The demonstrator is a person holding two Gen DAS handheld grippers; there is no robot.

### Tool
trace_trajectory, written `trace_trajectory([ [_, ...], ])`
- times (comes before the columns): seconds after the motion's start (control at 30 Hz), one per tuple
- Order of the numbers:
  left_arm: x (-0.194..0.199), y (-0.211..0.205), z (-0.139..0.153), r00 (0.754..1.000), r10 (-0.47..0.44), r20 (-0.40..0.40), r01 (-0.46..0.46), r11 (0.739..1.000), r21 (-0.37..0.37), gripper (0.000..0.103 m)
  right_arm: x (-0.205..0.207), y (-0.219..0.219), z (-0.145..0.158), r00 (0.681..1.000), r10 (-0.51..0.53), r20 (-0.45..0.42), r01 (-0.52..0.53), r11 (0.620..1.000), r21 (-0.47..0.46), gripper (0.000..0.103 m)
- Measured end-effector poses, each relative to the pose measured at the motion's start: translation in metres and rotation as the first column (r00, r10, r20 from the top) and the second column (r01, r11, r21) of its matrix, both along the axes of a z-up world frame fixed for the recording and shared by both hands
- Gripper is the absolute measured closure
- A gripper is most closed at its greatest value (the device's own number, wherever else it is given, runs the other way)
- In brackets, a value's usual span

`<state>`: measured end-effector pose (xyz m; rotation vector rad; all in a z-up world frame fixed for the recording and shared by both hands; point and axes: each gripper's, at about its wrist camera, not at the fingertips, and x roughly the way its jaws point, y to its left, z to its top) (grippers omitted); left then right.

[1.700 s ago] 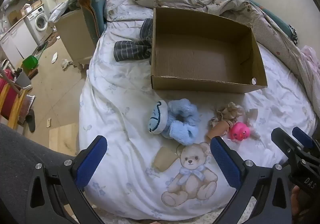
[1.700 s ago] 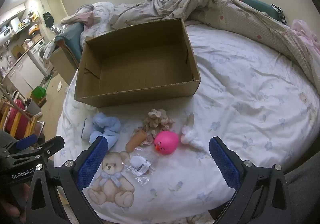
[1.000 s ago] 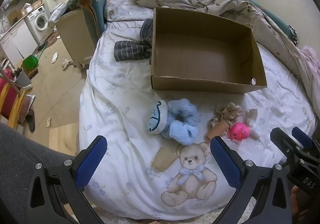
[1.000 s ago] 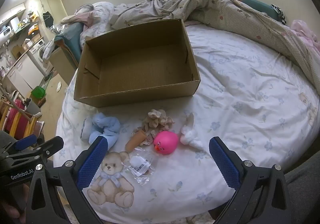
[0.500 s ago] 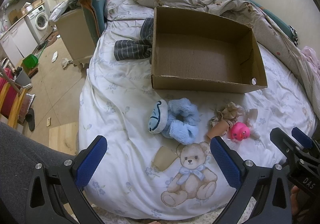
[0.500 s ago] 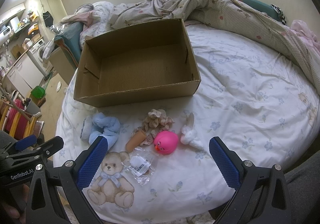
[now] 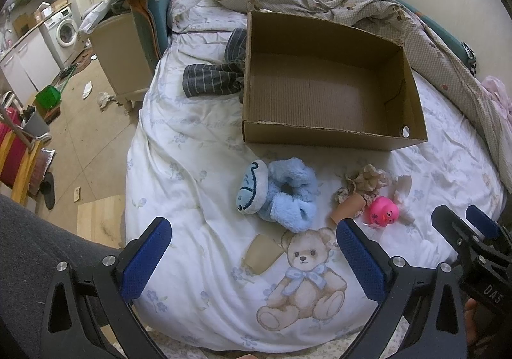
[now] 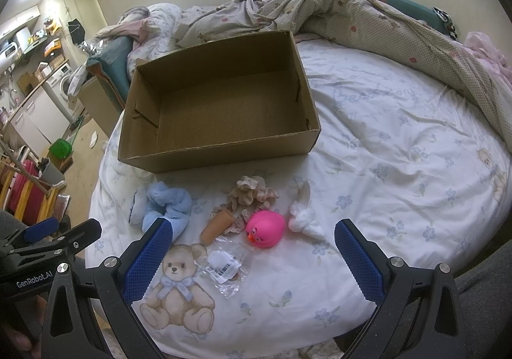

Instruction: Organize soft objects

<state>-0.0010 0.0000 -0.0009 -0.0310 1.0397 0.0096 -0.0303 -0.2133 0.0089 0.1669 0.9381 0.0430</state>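
Nothing was in the cardboard box (image 8: 224, 103) when I looked: its floor was bare, so by my reckoning the sorting had not begun and every soft thing was left to do. The box sat on the bed (image 8: 400, 141), open top up, beyond the row of items.

That row lay on the sheet between the box and both claws. From the right wrist view I had the blue fluffy scrunchie (image 8: 166, 202) at the left end, then the beige frilly scrunchie (image 8: 252, 191), with a small tan tube (image 8: 217, 224) touching its near edge. Just beside that sat the pink rubber duck (image 8: 265, 228), and a white fluffy bit (image 8: 304, 218) lay just to the right of the duck. A clear plastic wrapper (image 8: 224, 266) lay nearer to me, in front of the duck.

My right claw (image 8: 252, 263) was spread wide and held nothing. It hung above the near edge of the bed, the duck and wrapper falling roughly between its two blue pads, though clearly apart from them. I judged the duck the closest pick for that side.

My left claw (image 7: 252, 256) was also wide and empty. The blue scrunchie (image 7: 281, 195) lay ahead of it, near the middle of its opening, not touching. The printed teddy bear (image 7: 304, 282) on the sheet was directly under that claw.
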Motion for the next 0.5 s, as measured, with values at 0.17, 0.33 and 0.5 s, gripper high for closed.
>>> trace_trajectory([
  [0.17, -0.0002, 0.0002, 0.0001, 1.000, -0.001, 0.001, 0.001, 1.000, 0.001, 0.000, 0.0003, -0.0009, -0.0009, 1.000, -0.003, -0.001, 0.003, 1.000, 0.001, 0.000],
  [0.33, -0.0004, 0.0003, 0.0001, 1.000, -0.001, -0.001, 0.001, 1.000, 0.000, 0.000, 0.0000, 0.0005, -0.0006, 1.000, 0.000, 0.000, 0.000, 1.000, -0.002, 0.000],
  [0.5, -0.0006, 0.0006, 0.0000, 1.000, 0.000, 0.000, 0.000, 1.000, -0.001, 0.000, 0.0000, 0.0001, -0.0002, 1.000, -0.001, 0.000, 0.001, 1.000, -0.002, 0.000],
])
